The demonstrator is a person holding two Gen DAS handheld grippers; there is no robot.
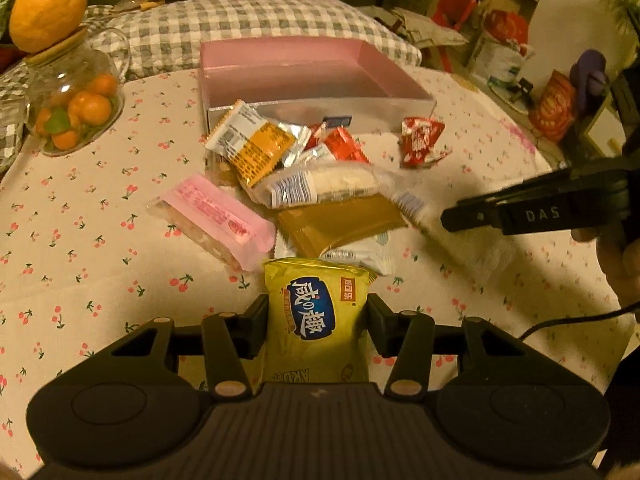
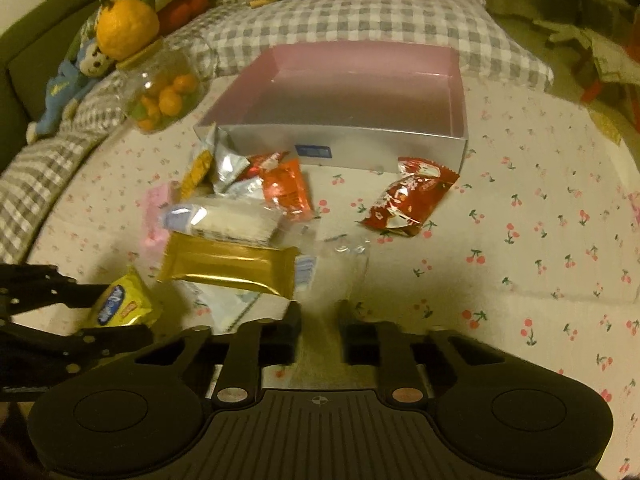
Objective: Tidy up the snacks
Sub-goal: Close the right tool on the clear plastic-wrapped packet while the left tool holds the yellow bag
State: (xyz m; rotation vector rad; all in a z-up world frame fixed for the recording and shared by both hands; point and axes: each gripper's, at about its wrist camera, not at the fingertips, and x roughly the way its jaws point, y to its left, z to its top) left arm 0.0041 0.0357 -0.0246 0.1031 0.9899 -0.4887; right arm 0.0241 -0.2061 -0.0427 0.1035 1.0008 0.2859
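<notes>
Left gripper point(image 1: 317, 322) clamps the yellow snack pack point(image 1: 316, 320) upright, clear of the pile, ready to carry to the empty pink box point(image 1: 400, 68) behind; right gripper point(image 2: 319, 330) pinches a clear wrapper point(image 2: 352, 264) at the pile's edge

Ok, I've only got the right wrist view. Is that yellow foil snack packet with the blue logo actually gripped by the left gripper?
Observer: Yes. The left wrist view shows the yellow foil snack packet upright between both fingers of the left gripper, which press on its sides.
Operator: And the pink plastic packet, half hidden here?
Observer: The left view shows all of it. It is a long bar lying flat on the cherry-print tablecloth, with its near end close to the yellow packet.
</notes>
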